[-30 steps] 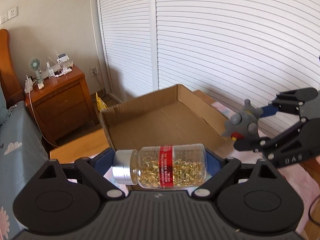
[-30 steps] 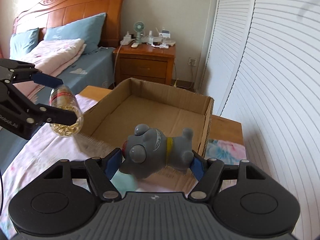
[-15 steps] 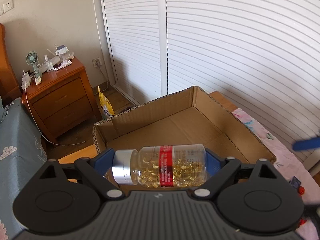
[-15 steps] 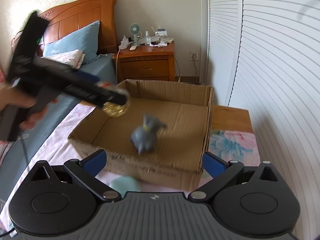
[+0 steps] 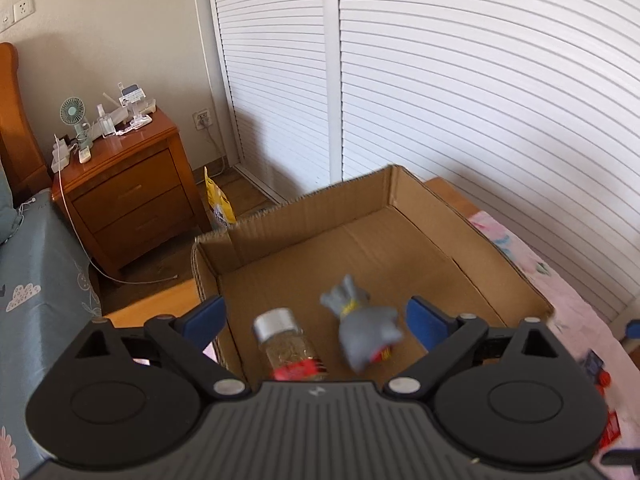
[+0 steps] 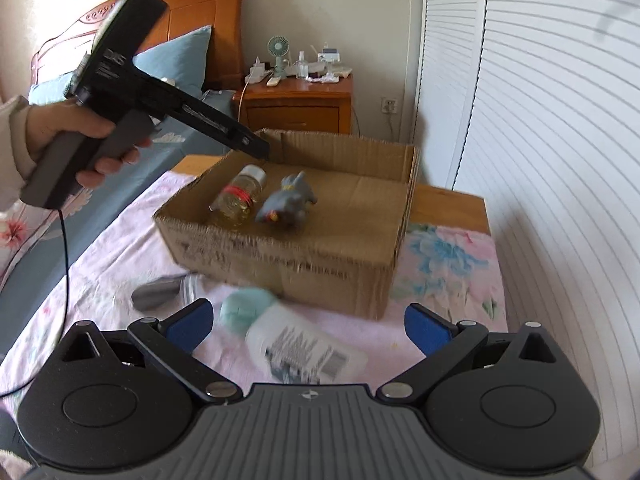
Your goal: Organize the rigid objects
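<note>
Bright daylight, fisheye bending (nearby objects motion-blurred).

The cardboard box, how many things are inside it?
2. A capsule bottle lies on its side near the cardboard box's front-left corner, and a grey toy lies just right of it. The near wall could hide something small.

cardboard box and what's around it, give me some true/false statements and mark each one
1. The pill bottle lies inside the cardboard box. True.
2. The grey toy sits on the bedspread outside the box. False: it lies in the box, right beside the bottle.
3. The right gripper is clamped on the white bottle. False: its jaws stand wide, pads clear of the bottle.
4. The left gripper holds nothing. True: its jaws are opening, above the box.
5. A small fan stands on the nightstand. True.
</note>
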Action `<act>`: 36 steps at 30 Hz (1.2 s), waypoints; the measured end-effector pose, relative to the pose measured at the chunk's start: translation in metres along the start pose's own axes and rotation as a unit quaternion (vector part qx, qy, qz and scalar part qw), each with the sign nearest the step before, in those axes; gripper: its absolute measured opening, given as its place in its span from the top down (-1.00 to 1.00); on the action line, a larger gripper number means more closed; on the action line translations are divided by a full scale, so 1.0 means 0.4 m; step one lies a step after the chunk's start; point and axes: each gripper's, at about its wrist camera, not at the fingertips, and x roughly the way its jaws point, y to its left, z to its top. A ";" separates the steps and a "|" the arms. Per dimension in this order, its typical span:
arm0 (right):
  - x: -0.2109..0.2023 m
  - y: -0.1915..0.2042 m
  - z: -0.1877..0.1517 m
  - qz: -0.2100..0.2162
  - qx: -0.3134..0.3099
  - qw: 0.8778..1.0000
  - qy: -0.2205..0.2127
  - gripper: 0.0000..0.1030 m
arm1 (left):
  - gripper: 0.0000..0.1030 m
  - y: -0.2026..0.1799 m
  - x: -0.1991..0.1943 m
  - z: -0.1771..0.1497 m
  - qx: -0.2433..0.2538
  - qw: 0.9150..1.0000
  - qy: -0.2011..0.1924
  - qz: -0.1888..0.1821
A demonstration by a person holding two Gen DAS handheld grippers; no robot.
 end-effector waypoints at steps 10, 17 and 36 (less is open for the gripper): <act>-0.007 -0.009 -0.157 0.054 0.011 0.998 0.029 -1.00 | -0.93 -0.050 -0.170 -0.166 0.000 1.000 -0.011 -0.013; 0.022 -0.020 -0.196 0.074 -0.004 0.996 0.046 -1.00 | -0.94 -0.092 -0.232 -0.291 -0.034 0.998 -0.009 -0.053; -0.042 0.144 -0.280 0.132 0.001 0.989 0.074 -1.00 | -0.94 -0.163 -0.273 -0.406 -0.018 0.997 -0.014 -0.078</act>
